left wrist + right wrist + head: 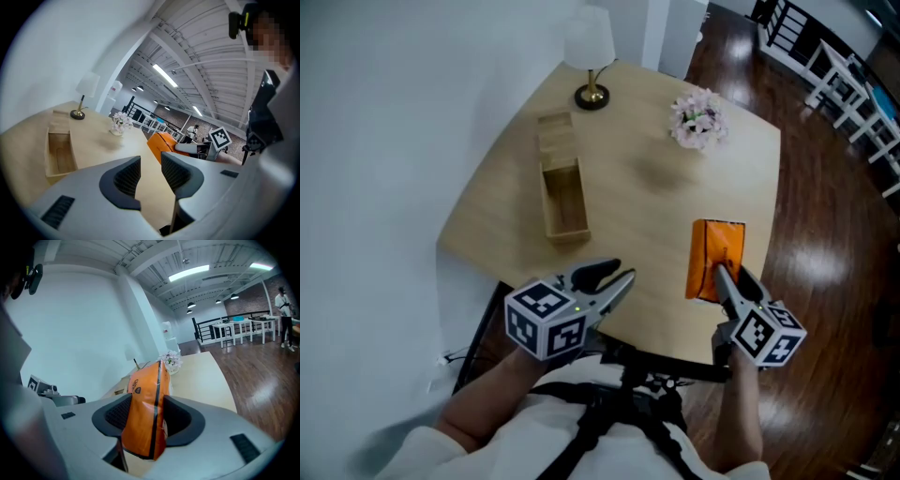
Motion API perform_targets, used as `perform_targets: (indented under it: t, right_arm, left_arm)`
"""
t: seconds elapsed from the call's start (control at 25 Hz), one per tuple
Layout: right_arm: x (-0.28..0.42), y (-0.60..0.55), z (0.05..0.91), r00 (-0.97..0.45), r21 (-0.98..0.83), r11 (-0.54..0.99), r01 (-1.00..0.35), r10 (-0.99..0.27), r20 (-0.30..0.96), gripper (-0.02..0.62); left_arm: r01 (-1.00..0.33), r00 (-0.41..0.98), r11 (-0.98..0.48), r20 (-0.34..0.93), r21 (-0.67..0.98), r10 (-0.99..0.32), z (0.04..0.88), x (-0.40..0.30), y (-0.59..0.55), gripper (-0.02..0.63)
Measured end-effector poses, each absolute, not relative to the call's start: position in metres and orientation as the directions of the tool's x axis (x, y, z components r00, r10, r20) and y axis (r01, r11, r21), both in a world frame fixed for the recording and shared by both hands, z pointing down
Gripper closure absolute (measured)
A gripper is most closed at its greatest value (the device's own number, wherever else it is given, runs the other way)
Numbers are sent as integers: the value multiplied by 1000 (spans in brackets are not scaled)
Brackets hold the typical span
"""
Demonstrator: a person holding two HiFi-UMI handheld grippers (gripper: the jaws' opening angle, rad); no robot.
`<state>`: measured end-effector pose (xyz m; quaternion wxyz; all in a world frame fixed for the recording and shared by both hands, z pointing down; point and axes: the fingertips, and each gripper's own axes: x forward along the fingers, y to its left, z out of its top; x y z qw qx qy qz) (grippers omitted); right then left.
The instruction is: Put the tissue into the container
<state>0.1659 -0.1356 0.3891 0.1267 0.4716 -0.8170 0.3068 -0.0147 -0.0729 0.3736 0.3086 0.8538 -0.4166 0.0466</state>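
Note:
An orange tissue pack (715,255) is held on edge just above the table's front right part, with my right gripper (724,278) shut on its near end. In the right gripper view the tissue pack (146,413) stands upright between both pads (115,414). The open wooden container (547,202) lies left of centre on the table, empty, its long side running away from me. My left gripper (619,275) hovers over the front edge, open, with nothing between its jaws. In the left gripper view the container (47,154) sits to the left of that gripper (150,161).
A flat wooden lid (555,131) lies just behind the container. A white lamp (591,47) and a small pot of pink flowers (698,117) stand at the back of the table. A white wall borders the left; dark wood floor (825,216) lies to the right.

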Motion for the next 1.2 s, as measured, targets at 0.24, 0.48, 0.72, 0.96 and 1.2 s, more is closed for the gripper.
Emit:
perform_targets:
  t: [0.24, 0.48, 0.72, 0.96, 1.2]
  right_arm:
    - [121, -138, 389, -553, -385, 402, -831, -672, 493, 391]
    - [82, -144, 390, -570, -381, 425, -821, -653, 500, 394]
    - [38, -147, 393, -584, -385, 440, -811, -636, 504, 396]
    - [-5, -150, 386, -588, -354, 470, -809, -623, 516, 397]
    - [-44, -152, 398, -624, -384, 491, -781, -600, 501, 399]
  left_arm:
    - [-769, 604, -414, 341, 487, -720, 378, -62, -67, 476]
    - [-786, 566, -369, 340, 496, -751, 384, -103, -66, 476]
    - [-792, 552, -353, 338, 498, -762, 389, -134, -64, 476]
    - [-802, 532, -331, 342, 498, -775, 393, -165, -62, 476]
    - [-807, 522, -320, 346, 496, -780, 399, -196, -62, 476]
